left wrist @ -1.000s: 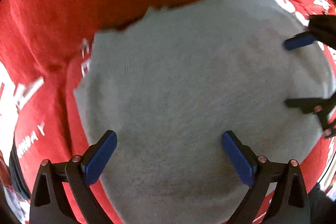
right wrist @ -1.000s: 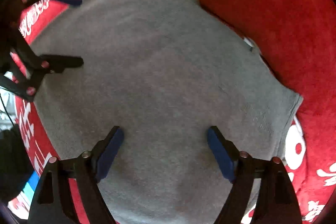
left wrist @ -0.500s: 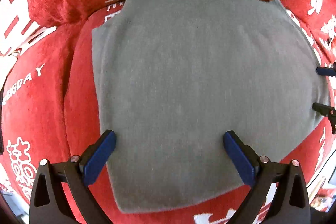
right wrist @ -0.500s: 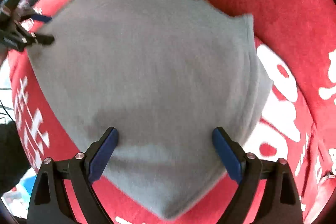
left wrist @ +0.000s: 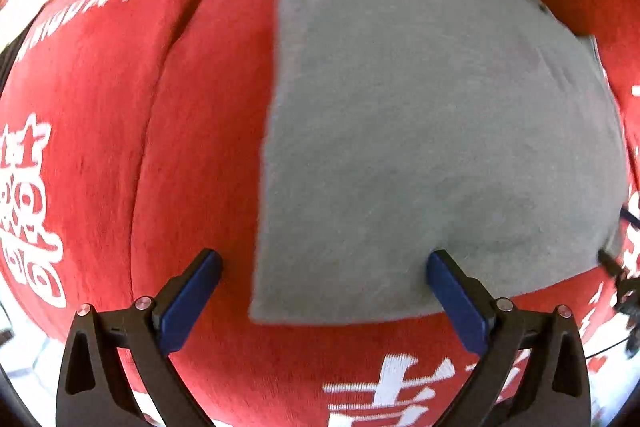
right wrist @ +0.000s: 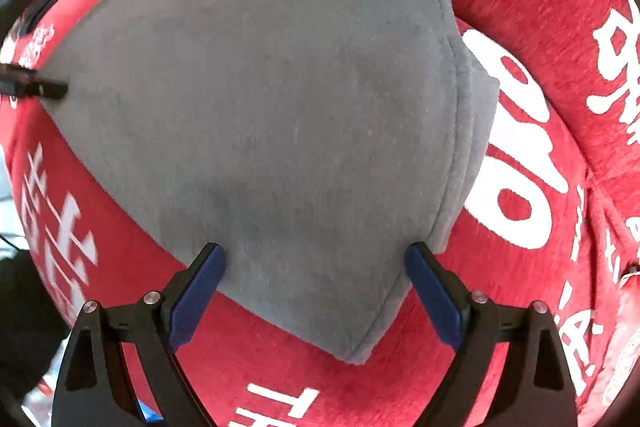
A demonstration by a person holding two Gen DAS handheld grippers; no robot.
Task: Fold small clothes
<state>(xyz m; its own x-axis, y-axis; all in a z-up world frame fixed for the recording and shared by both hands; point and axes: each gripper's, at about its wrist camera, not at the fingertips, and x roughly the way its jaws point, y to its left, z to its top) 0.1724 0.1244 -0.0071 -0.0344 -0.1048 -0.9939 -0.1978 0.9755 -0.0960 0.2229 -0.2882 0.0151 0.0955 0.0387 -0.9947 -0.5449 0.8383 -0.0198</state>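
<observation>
Folded into a layered grey garment [right wrist: 280,115] lying flat on the red printed cover [right wrist: 540,7], the job looks nearly done — both the left claw [left wrist: 324,291] and right claw [right wrist: 316,287] gape wide, gripping nothing.

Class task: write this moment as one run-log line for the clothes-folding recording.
garment: grey folded garment flat on red cushion | left gripper: open, empty | right gripper: open, jaws just widened, empty

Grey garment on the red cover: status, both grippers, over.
Left gripper open, empty. Right gripper open, jaws just widened, nothing pinched. Grey garment folded, lying flat on red printed cover. Nothing in the way.
</observation>
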